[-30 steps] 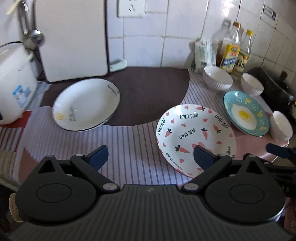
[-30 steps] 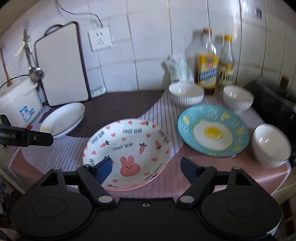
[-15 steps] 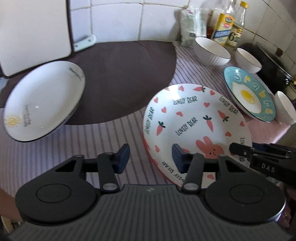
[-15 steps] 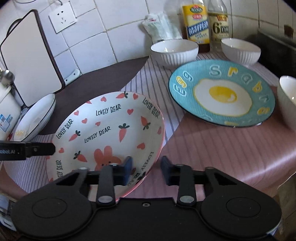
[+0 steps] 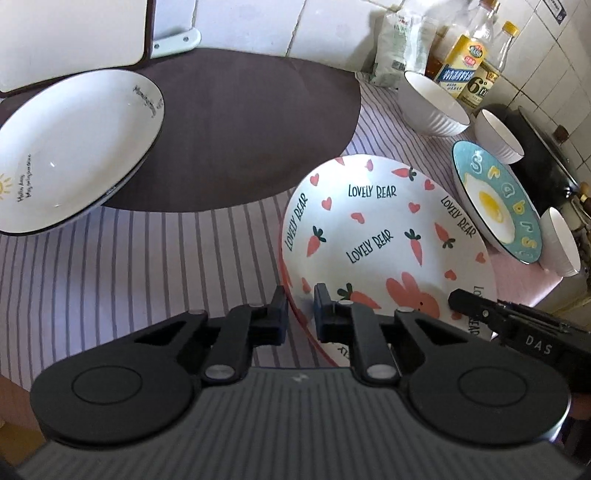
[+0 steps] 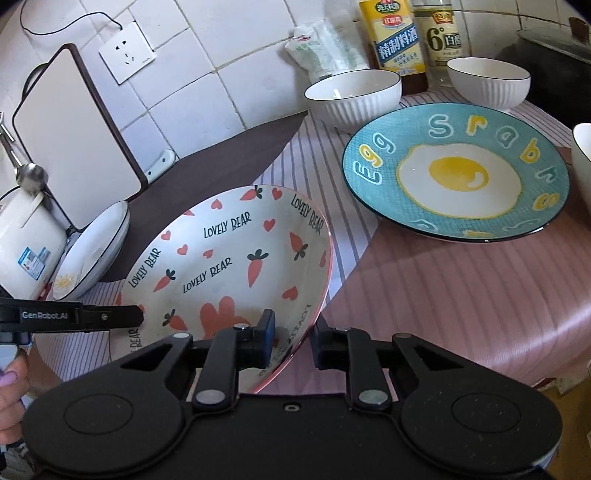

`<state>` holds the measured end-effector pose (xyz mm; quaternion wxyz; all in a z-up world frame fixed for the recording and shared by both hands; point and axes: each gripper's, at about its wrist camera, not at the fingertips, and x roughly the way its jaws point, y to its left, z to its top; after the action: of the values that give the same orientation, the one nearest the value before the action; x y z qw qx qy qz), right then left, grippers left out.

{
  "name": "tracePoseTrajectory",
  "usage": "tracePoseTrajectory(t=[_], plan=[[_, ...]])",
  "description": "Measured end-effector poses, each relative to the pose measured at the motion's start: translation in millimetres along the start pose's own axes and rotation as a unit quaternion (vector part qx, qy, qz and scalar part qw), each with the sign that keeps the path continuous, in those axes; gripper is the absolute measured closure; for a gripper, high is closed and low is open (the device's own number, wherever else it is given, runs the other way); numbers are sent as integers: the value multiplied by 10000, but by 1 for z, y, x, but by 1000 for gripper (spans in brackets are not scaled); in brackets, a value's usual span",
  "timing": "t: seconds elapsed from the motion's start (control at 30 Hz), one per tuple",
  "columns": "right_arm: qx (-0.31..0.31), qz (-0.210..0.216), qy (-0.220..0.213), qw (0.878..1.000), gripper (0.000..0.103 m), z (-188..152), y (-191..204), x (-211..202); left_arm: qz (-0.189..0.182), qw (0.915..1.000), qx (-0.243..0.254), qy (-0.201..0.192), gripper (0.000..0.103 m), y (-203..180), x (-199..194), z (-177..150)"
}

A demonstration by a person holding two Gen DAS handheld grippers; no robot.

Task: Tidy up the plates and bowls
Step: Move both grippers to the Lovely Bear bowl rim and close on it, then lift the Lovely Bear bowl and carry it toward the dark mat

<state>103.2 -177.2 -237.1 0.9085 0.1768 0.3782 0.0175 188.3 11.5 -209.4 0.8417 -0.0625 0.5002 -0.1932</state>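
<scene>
Now both grippers (image 5: 300, 309) (image 6: 292, 336) have closed onto the carrot plate (image 5: 373, 236).

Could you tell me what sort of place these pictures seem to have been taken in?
Most likely a home kitchen counter: white wall tiles behind, condiment bottles against the wall, a rice cooker at the side, and plates and bowls such as the carrot-print plate laid out on a striped mat.

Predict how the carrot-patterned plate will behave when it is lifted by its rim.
The carrot-patterned plate looks like glazed ceramic, so probably stiff, breakable and slippery. Both the left claw and right claw pinch only its near rim, so it may sag or tip away.
</scene>
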Motion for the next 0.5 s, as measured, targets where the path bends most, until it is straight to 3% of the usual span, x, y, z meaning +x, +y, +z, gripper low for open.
tracePoseTrajectory(t=[0.07,0.23,0.5], plan=[[-55,10,17,10000,80,1,0,0,-110,9998,-149,120,83,3,7,3],[-104,18,10,9999,79,1,-1,1,-10,9995,-216,239,84,-2,10,7],[-237,-20,129,9996,79,8,5,0,167,9992,3,359,85,-9,3,14]])
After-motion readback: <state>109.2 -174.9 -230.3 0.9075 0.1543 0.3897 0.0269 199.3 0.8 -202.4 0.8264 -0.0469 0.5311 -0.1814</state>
